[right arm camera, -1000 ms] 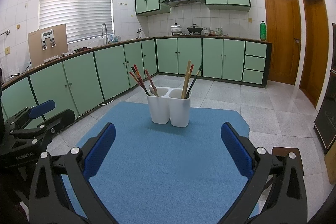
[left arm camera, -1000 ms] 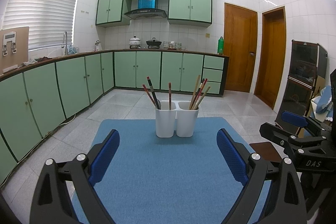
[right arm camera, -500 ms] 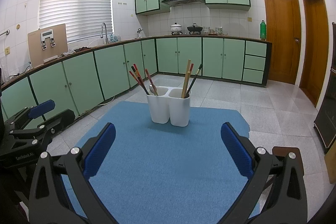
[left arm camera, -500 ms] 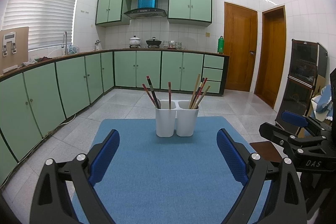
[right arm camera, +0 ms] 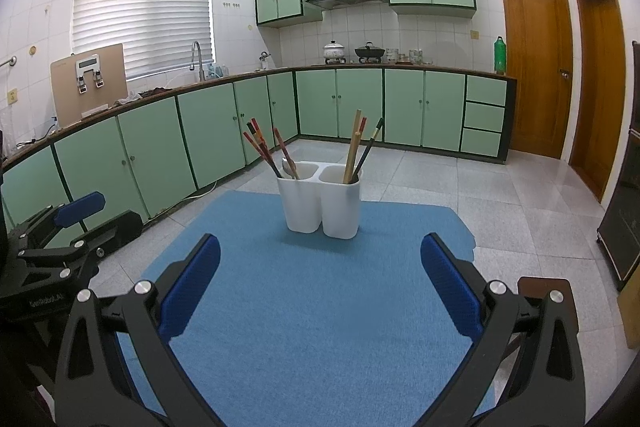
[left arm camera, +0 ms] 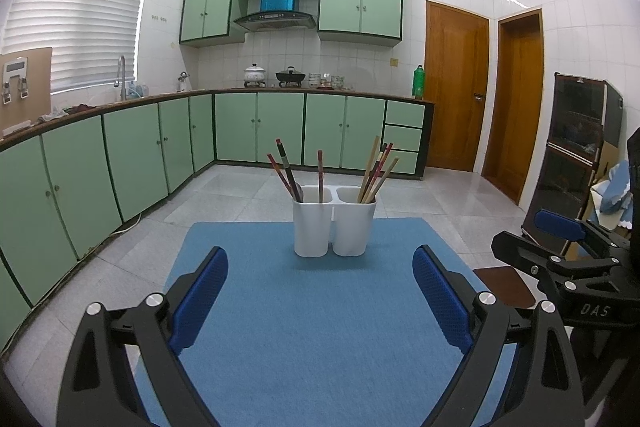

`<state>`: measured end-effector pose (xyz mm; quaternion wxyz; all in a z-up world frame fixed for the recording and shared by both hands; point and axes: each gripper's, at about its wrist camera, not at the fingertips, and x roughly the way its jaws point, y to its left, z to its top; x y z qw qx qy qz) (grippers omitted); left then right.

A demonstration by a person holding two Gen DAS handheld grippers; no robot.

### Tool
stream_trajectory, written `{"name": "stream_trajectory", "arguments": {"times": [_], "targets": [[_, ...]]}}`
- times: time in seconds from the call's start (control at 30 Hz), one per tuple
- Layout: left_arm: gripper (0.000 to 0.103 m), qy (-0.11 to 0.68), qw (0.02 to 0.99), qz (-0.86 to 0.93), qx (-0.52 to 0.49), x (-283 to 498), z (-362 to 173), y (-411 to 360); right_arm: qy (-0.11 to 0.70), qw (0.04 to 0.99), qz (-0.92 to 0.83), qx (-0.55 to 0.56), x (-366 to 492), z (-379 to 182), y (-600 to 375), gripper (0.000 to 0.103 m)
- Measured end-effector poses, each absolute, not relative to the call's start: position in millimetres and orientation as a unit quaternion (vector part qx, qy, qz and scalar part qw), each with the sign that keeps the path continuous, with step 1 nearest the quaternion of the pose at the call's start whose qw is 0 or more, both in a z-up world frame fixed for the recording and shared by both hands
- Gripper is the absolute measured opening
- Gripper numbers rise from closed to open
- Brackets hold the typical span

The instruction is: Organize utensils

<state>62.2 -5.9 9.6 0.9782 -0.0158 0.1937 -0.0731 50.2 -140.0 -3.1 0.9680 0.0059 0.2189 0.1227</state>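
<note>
A white two-cup holder [left arm camera: 334, 223] stands upright on a blue mat [left arm camera: 320, 327], toward the mat's far edge, in a kitchen lined with green cabinets [left arm camera: 132, 155]. From the left wrist view, the holder's left cup carries red and dark chopsticks [left arm camera: 285, 171] leaning left, one red stick near upright and what looks like a spoon bowl at the rim; its right cup carries pale wooden and red chopsticks [left arm camera: 376, 169] fanned to the right.

The left gripper [left arm camera: 320, 291] hangs over the mat's near half, on the near side of the holder and well apart from it, its blue-padded fingers [left arm camera: 200, 291] spread wide with nothing between them. The right gripper [right arm camera: 320, 275] sits just as low on the near side of the holder, its blue pads [right arm camera: 450, 287] also wide apart and holding nothing.

Each tool shows in the other's camera: the right gripper's dark frame lies off the mat's right edge in the left view, and the left one off the mat's left edge in the right view. Beyond the holder, a grey tiled floor [right arm camera: 500, 195] runs to the cabinets, with two wooden doors [left arm camera: 456, 91] to its right and a range hood [left arm camera: 276, 21] above the counter.
</note>
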Motion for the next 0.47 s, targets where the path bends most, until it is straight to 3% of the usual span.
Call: {"name": "stream_trajectory", "arguments": {"times": [0.47], "targets": [[0.092, 0.201, 0.977, -0.07, -0.018, 63.1, 10.1, -8.2, 0.223, 0.967, 0.122, 0.007, 50.2, -7.5, -138.9, 0.097]]}}
